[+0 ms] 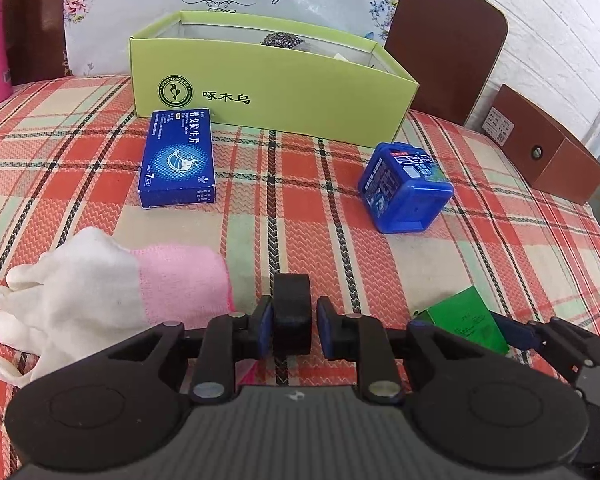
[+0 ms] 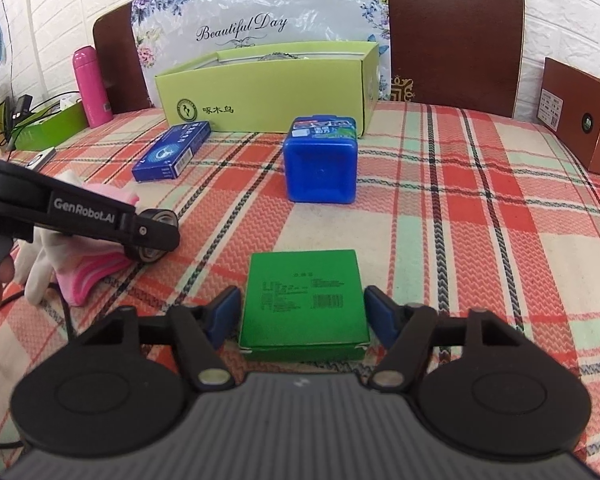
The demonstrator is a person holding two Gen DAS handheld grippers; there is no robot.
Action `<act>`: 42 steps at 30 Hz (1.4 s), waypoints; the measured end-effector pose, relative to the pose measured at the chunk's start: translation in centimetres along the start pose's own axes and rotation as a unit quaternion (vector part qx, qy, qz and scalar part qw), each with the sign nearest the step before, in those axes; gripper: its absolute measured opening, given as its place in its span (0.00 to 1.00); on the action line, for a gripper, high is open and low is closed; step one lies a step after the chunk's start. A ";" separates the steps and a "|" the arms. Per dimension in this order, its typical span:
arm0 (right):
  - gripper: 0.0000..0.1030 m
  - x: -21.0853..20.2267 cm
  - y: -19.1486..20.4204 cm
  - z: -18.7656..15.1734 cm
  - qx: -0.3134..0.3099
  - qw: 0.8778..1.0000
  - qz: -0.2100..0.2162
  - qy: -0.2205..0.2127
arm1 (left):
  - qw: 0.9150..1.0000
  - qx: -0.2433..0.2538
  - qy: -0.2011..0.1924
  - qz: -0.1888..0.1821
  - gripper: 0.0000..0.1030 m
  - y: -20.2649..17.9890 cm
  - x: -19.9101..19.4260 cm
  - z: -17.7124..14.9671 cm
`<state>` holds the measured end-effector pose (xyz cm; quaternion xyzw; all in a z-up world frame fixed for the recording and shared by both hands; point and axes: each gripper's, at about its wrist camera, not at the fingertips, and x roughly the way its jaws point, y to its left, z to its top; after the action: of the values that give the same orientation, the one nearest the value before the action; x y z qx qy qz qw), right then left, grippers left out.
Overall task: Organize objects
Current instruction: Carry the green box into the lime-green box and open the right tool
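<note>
My left claw (image 1: 291, 320) pinches one black roller (image 1: 291, 312); my right claw (image 2: 300, 312), spread, straddles one flat green carton (image 2: 303, 304). Ahead lie two blue packages before one lime cardboard box (image 2: 268, 92).

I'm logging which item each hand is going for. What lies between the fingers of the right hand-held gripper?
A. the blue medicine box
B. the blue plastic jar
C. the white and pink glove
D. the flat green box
D: in the right wrist view the flat green box lies between the open fingers of the right hand-held gripper, which do not yet touch it.
</note>
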<state>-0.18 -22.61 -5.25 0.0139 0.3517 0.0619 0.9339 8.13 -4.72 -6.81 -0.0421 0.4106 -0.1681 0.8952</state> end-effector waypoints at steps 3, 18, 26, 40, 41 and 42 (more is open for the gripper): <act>0.58 -0.4 -0.1 0.0 0.004 1.000 0.005 0.000 | 1.000 -0.003 -0.006 -0.015 0.18 0.4 -0.5 -0.3; 0.58 -4.1 0.0 5.7 -0.018 0.995 0.038 -0.094 | 0.995 0.010 -0.085 -0.059 0.18 0.1 -6.2 3.2; 0.58 -3.2 -0.2 11.3 -0.028 0.989 0.046 -0.139 | 0.990 0.025 -0.132 -0.046 0.18 0.6 -7.3 8.1; 0.58 6.6 -1.7 21.5 -0.012 0.988 0.043 -0.145 | 0.987 -0.014 -0.157 0.020 0.18 5.6 -0.9 19.7; 0.58 7.8 -1.8 22.0 -0.011 0.989 0.044 -0.142 | 0.987 -0.013 -0.156 0.025 0.18 5.8 -0.2 20.2; 0.58 9.0 -1.9 22.4 -0.010 0.989 0.042 -0.141 | 0.987 -0.009 -0.156 0.032 0.18 5.9 0.5 20.7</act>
<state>21.47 -22.97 5.61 0.0281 0.2155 0.1018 0.9708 25.51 -0.68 5.20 -0.0629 0.2681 -0.1268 0.9529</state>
